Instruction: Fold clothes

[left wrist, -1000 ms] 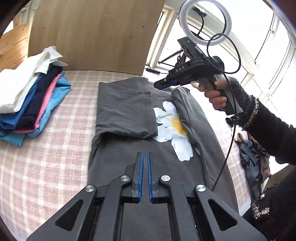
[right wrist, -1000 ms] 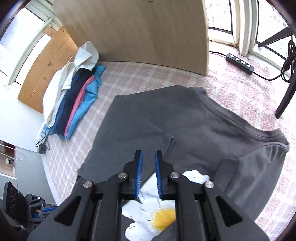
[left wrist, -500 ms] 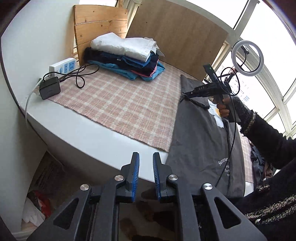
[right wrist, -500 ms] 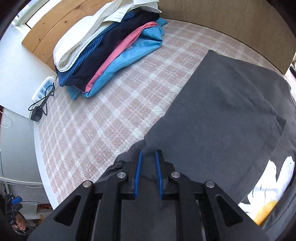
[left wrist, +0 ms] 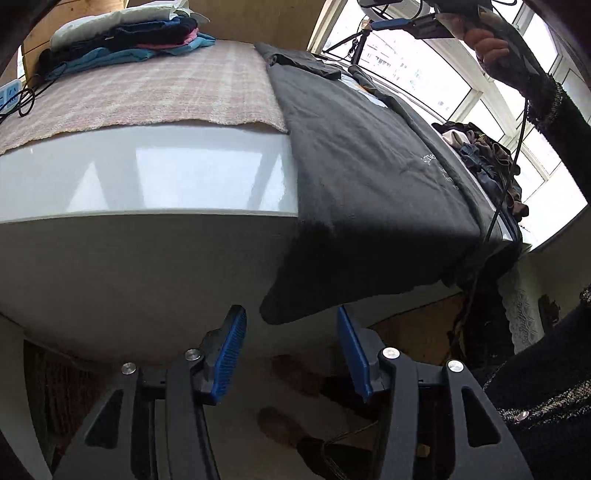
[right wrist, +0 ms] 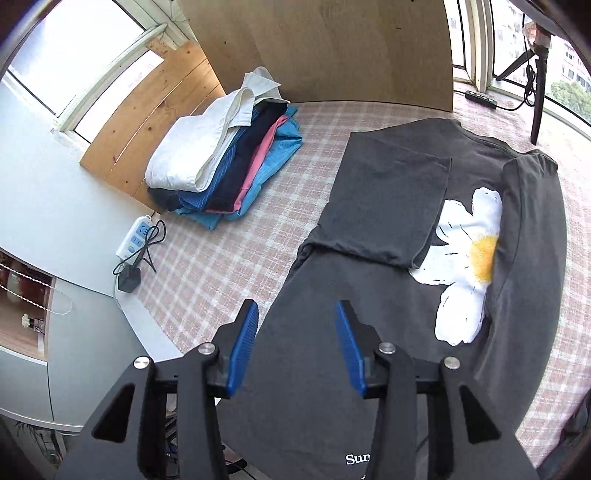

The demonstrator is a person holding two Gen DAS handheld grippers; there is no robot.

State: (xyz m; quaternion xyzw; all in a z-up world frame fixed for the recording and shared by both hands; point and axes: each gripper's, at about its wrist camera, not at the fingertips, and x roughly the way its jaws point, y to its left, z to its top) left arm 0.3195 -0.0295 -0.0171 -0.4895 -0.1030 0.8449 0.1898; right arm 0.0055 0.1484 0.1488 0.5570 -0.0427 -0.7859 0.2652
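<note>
A dark grey T-shirt (right wrist: 376, 314) with a white daisy print (right wrist: 465, 258) lies flat on the checked cloth, both sleeves folded inward. Its hem (left wrist: 354, 280) hangs over the table's front edge. My left gripper (left wrist: 290, 343) is open below that edge, its blue pads either side of the hanging hem corner without touching it. My right gripper (right wrist: 295, 343) is open, held above the shirt's lower left part. In the left wrist view the right gripper (left wrist: 391, 25) shows high at the top right, held in a hand.
A stack of folded clothes (right wrist: 225, 155) sits at the table's back left. A white power strip (right wrist: 135, 242) and black adapter lie near the left edge. A heap of clothes (left wrist: 484, 155) lies right of the table. The white table front (left wrist: 147, 177) faces me.
My left gripper dropped below the table edge and opened wide near the shirt's hem. My right gripper let go of the shirt's left edge, opened and rose above the shirt.
</note>
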